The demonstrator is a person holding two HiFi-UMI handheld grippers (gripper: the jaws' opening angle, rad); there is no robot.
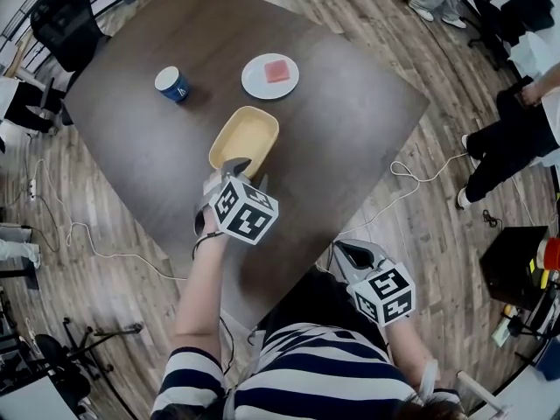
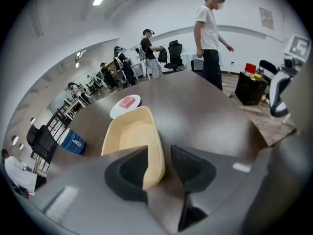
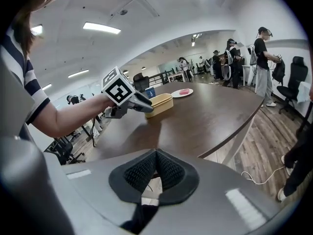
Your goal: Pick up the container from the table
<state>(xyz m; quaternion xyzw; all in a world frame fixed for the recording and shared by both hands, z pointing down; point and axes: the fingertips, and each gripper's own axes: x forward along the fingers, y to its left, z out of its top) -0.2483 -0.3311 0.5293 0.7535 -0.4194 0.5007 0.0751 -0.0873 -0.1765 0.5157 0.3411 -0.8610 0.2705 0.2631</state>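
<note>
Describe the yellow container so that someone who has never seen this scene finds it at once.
On the dark brown table, look near the middle, ahead of the left gripper. There lies the pale yellow oblong container, its near rim between that gripper's open jaws; it is empty and deep-walled, unlike the round white plate and the blue cup beyond it.

Open office — swivel chairs (image 1: 61, 24), strip lights (image 3: 101, 28)

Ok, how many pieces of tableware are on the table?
3. The yellow container mid-table at the left gripper; the white plate just beyond it; the blue cup left of the plate.
</note>
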